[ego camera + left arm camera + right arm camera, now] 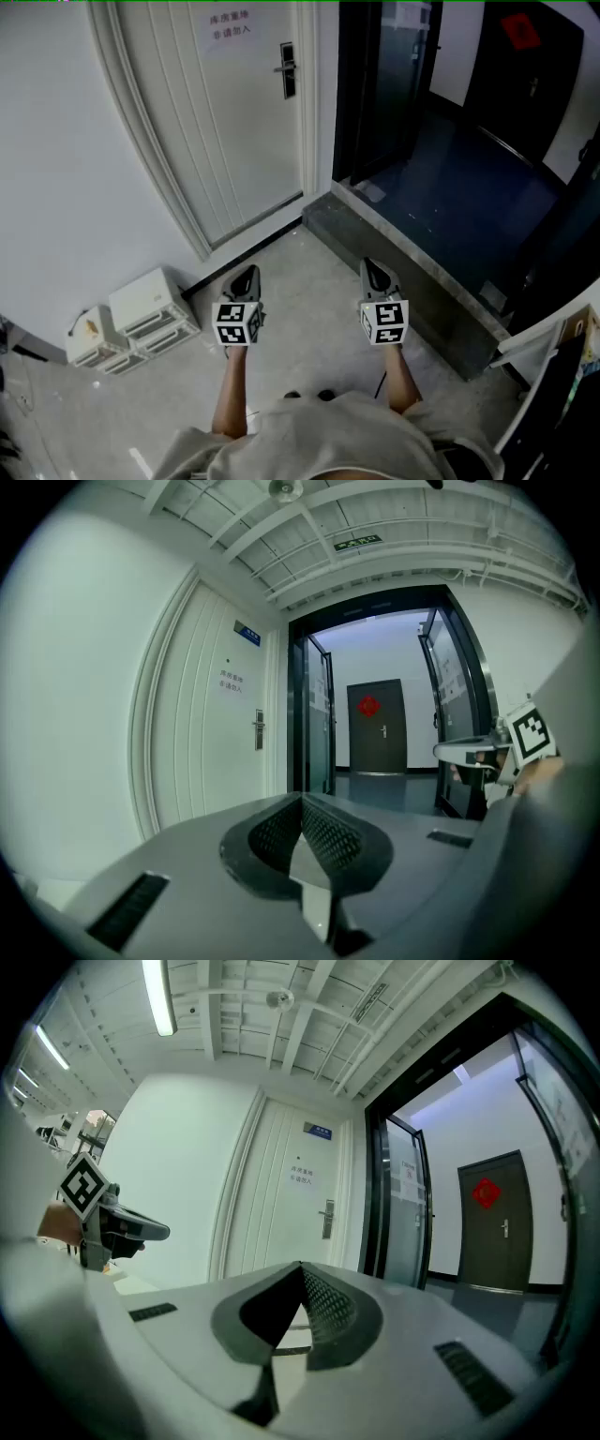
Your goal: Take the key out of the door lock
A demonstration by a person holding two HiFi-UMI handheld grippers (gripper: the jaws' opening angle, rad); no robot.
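A white panelled door (234,122) stands ahead, with a dark lock plate and lever handle (287,68) on its right side. The lock (258,729) also shows in the left gripper view and the lock (326,1219) in the right gripper view. It is too far and small to make out a key. My left gripper (246,277) and right gripper (375,272) are held low above the floor, side by side, well short of the door. Both have jaws meeting at the tips with nothing between them: left gripper (301,799), right gripper (300,1266).
A white box unit (136,317) sits on the floor by the left wall. A grey stone step (412,272) leads right into a dark glass doorway (394,84). Beyond it is a dark door with a red sign (375,726).
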